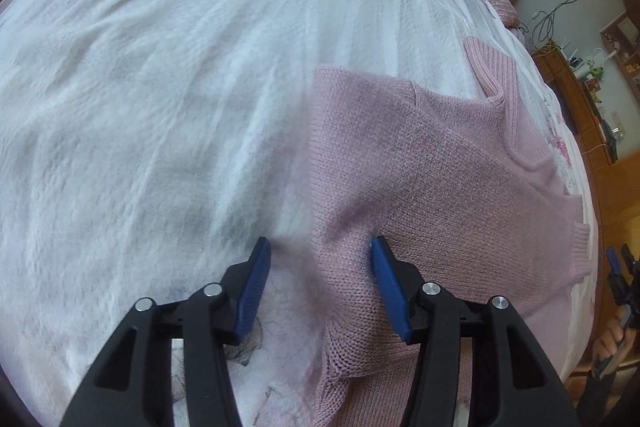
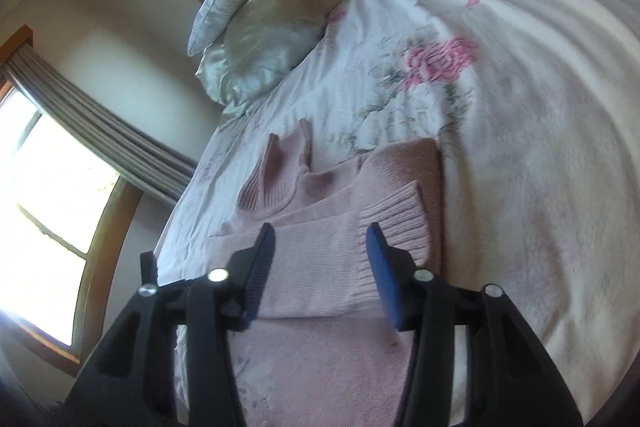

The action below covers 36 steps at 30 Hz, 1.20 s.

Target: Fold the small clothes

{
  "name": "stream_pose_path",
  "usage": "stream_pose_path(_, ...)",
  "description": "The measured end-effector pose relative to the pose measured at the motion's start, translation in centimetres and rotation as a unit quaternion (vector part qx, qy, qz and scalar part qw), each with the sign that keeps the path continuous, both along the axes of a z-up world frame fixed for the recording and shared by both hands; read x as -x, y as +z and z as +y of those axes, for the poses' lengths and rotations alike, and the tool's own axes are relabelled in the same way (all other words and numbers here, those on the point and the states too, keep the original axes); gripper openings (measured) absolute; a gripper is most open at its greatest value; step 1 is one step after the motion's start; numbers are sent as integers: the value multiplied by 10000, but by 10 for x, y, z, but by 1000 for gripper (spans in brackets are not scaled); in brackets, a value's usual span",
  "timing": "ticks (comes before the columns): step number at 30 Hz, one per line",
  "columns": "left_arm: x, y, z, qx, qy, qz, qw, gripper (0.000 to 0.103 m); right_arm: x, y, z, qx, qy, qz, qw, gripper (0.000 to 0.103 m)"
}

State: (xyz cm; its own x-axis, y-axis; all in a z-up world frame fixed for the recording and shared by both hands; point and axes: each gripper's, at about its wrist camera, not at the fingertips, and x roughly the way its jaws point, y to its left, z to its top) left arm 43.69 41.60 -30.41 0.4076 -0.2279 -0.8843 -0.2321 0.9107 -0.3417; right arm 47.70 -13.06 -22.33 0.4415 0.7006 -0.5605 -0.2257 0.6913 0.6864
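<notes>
1. My left gripper [image 1: 322,245]: jaws spread wide, gripping nothing. Blue pads straddle the left edge of the pink knit sweater [image 1: 432,163]; one pad is over knit, the other over bare bedding. I can't tell if the tips touch the fabric.
2. My right gripper [image 2: 320,229]: jaws also wide apart, nothing between them. It sits above the folded-over sleeve, whose ribbed cuff [image 2: 396,217] lies just beside the right-hand blue pad.
3. Sweater lies flat on the bed, partly folded: in the right wrist view a sleeve lies across the body, with the ribbed turtleneck collar [image 2: 280,175] pointing away from me toward the pillows.
4. Under it is a white quilt [image 2: 540,107] with a pink rose print [image 2: 440,61].
5. Far end of the bed: pale satin pillows [image 2: 260,31], with pink items behind them.
6. Left wrist view, right edge: the other gripper held in a hand [image 1: 610,337], plus wooden furniture along the wall.
7. Right wrist view, left side: bright windows with a grey curtain [image 2: 100,135].
</notes>
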Motion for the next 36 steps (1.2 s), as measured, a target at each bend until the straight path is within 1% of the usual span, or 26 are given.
stream_pose_path(1,2,0,3,79,47,-12,10000,54,-7,-11,6,82,163,267,9995,60)
stream_pose_path(2,4,3,6,121,106,-15,9999,54,-15,-27,9,322,163,565,9977,59)
stream_pose_path(3,6,9,8,61,166,-36,9998,54,-22,-44,10,699,139,869,9937,50)
stream_pose_path(4,8,21,8,-52,173,-160,9997,53,-29,-59,8,1165,65,1168,9863,35)
stream_pose_path(5,9,37,8,-108,95,-379,9992,53,-32,-60,3,1296,-30,1219,9840,17)
stream_pose_path(6,7,52,7,-130,-15,-599,9981,54,-33,-52,0,1171,7,1100,9870,26)
stream_pose_path(8,-7,83,5,104,-286,-1089,9936,63,-39,-20,3,933,140,603,9937,29)
stream_pose_path(10,-41,101,-2,570,-620,-1447,9859,83,-59,2,17,651,297,469,9963,29)
stream_pose_path(11,-62,104,-7,903,-769,-1530,9811,86,-75,8,28,520,365,498,9967,29)
stream_pose_path(13,-115,97,-24,1498,-938,-1346,9750,87,-109,11,56,435,486,574,9962,29)
stream_pose_path(14,-140,91,-33,1676,-917,-1211,9741,87,-126,9,70,461,519,612,9957,29)
stream_pose_path(16,-181,78,-55,1834,-955,-1028,9730,87,-161,0,104,467,593,748,9943,29)
stream_pose_path(18,-214,64,-77,1895,-1150,-832,9716,87,-190,-11,133,568,630,747,9936,39)
stream_pose_path(19,-226,57,-87,1868,-1230,-745,9718,87,-202,-16,147,592,642,737,9935,41)
stream_pose_path(23,-258,24,-111,1550,-1379,-344,9776,87,-233,-41,184,644,667,803,9924,46)
stream_pose_path(26,-263,14,-112,1614,-1358,-481,9763,86,-248,-56,201,767,718,803,9912,46)
stream_pose_path(27,-263,15,-111,1673,-1363,-575,9748,84,-249,-59,204,788,737,773,9912,46)
stream_pose_path(28,-264,16,-113,1695,-1415,-649,9731,68,-251,-62,208,778,765,757,9911,46)
stream_pose_path(29,-265,17,-115,1638,-1470,-652,9733,54,-253,-65,211,772,783,751,9911,46)
stream_pose_path(30,-265,17,-117,1555,-1488,-656,9744,43,-255,-68,213,777,780,752,9911,46)
stream_pose_path(31,-266,18,-117,1520,-1544,-672,9739,34,-256,-70,215,758,789,752,9911,46)
stream_pose_path(32,-265,19,-118,1418,-1577,-696,9748,30,-256,-71,216,768,802,736,9911,40)
stream_pose_path(33,-263,21,-118,1365,-1572,-755,9752,22,-254,-71,216,809,807,688,9911,27)
stream_pose_path(34,-260,24,-115,1368,-1531,-809,9754,15,-252,-69,215,869,829,638,9907,17)
stream_pose_path(35,-258,28,-112,1365,-1488,-874,9755,13,-249,-65,213,884,823,574,9910,11)
stream_pose_path(36,-256,34,-109,1388,-1453,-953,9750,9,-244,-59,208,848,792,501,9920,10)
